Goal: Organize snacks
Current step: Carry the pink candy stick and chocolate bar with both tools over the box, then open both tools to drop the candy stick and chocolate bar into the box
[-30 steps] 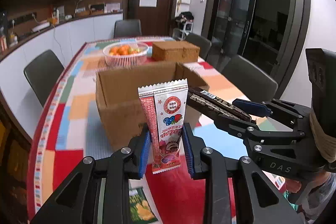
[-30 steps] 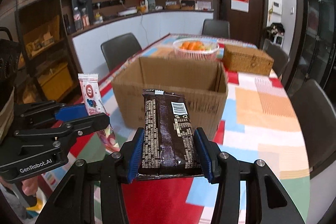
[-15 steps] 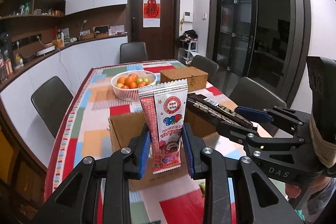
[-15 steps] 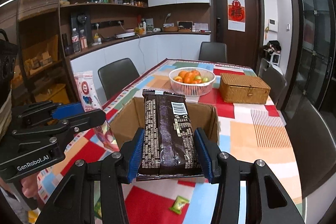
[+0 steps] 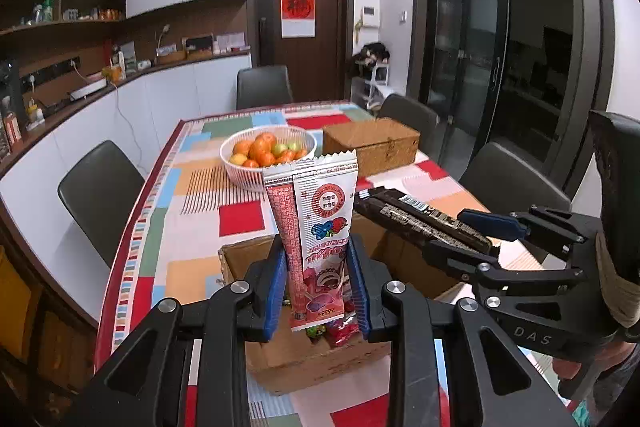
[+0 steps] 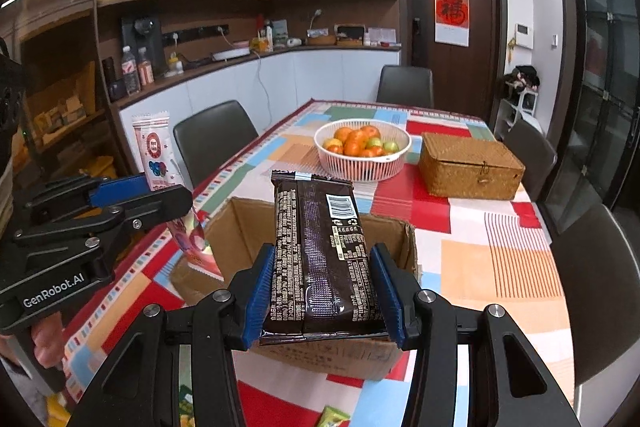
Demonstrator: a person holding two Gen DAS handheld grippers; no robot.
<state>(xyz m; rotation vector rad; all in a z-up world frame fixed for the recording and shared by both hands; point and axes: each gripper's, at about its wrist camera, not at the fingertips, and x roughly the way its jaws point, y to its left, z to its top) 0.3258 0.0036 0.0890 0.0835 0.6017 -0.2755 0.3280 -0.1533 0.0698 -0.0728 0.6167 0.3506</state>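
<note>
I have the pink packet (image 5: 316, 247) clamped upright in the left gripper (image 5: 316, 291), low centre of its view, and the dark bar (image 6: 320, 255) pinched flat in the right gripper (image 6: 322, 299), low centre of the right view. Both hang over the open box (image 6: 396, 239), which sits at mid-frame on the patchwork table (image 6: 500, 259) and already holds a few wrappers (image 5: 340, 331). To drop cleanly, I judge I should bring each tip inside the box walls, lower first, then let go one at a time so the grippers don't clash. The fruit basket (image 6: 362, 167) and wicker case (image 6: 472, 167) sit beyond, well clear. Loose packets (image 6: 332, 417) lie at the bottom edge, outside the box.
</note>
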